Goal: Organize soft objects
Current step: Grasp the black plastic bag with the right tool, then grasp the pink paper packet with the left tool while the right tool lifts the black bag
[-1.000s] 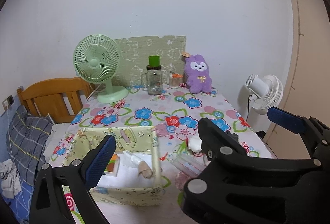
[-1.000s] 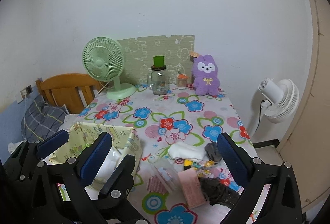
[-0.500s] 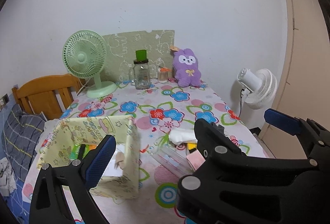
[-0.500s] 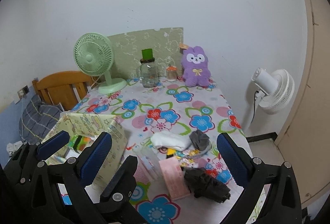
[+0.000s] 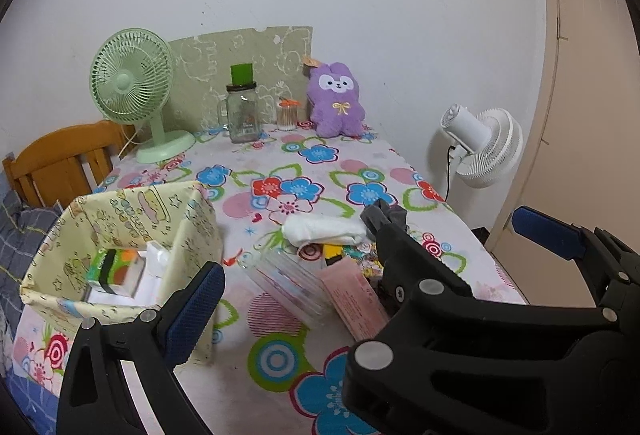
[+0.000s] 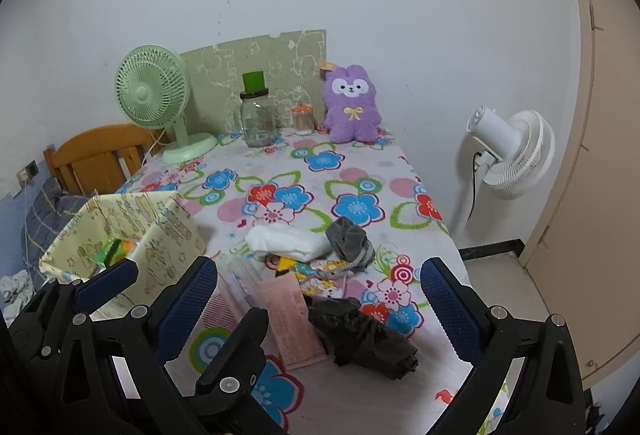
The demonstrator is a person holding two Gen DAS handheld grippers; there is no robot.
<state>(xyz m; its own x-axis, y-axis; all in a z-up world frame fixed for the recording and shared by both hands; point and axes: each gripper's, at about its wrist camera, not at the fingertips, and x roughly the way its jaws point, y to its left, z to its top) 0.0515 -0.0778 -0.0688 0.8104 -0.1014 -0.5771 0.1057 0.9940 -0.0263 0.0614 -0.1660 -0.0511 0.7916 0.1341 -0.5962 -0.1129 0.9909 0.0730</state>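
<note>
Compared with one second ago, both cameras are seen farther back from the table (image 5: 280, 315), and more of its near end is shown. The box (image 5: 120, 235), which was seen straight ahead of the left gripper (image 5: 368, 255), is now viewed more to the left, and its inside is less visible.

The fingers of the left gripper are apart and nothing is held between them. The right gripper (image 6: 316, 299) is also wide apart and empty.

The soft objects are found in a small heap just to the right of the box. The white roll (image 6: 286, 243) is laid with its long axis across the table, one end toward the box. The grey cloth (image 6: 348, 237) is touching its far end. The black bundle (image 6: 360, 335) is placed nearer the camera, and its long axis is turned diagonally away from the box.

The table is covered with a flowered cloth. Beyond the box, a green fan (image 5: 132, 91), a jar (image 5: 241, 111) and a purple plush (image 5: 338, 103) are placed against the white wall. A white fan (image 6: 508, 151) is seen far right of the box, off the table.
</note>
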